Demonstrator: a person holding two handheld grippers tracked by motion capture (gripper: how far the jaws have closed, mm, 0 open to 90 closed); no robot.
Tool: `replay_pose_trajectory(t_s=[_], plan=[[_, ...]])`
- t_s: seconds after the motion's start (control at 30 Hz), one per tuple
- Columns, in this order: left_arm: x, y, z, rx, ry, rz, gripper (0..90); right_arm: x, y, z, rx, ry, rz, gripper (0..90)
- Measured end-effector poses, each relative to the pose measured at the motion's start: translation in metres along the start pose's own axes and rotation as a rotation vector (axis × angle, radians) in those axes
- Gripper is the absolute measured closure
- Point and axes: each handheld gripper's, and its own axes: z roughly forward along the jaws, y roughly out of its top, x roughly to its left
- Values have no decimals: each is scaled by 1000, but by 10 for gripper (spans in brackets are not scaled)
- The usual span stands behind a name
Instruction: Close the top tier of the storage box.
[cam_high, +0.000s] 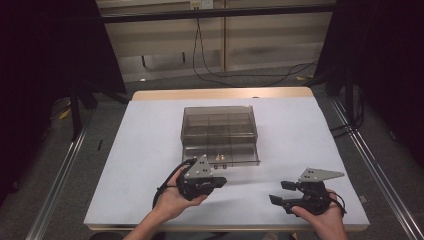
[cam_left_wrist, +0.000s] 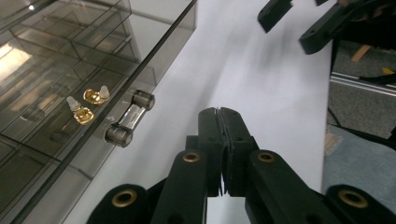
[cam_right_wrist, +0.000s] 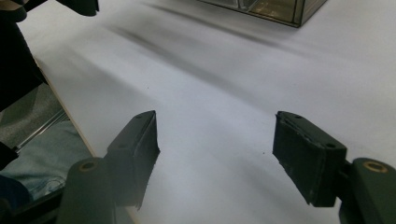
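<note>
From my left tongs (cam_left_wrist: 219, 112), pressed together on nothing, the drawer's bar handle (cam_left_wrist: 129, 118) on the smoky compartment box (cam_high: 220, 131) at mid-desk lies at ten o'clock, long axis running ten to four; my right tongs (cam_high: 279, 192), spread and empty, sit farther off.
</note>
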Motion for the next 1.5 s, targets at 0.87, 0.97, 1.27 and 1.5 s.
replay_pose_trajectory(t_s=[0.87,0.97,1.27,1.5], plan=[[22,-1,20,43,69,-40,900,1,-2,6,32,2,-10,319],[23,-1,21,44,75,-41,900,0,-2,6,35,3,-11,320],[28,1,22,42,91,-50,900,0,-2,7,38,8,-12,324],[29,2,20,44,100,-58,900,1,-2,7,38,18,-18,310]])
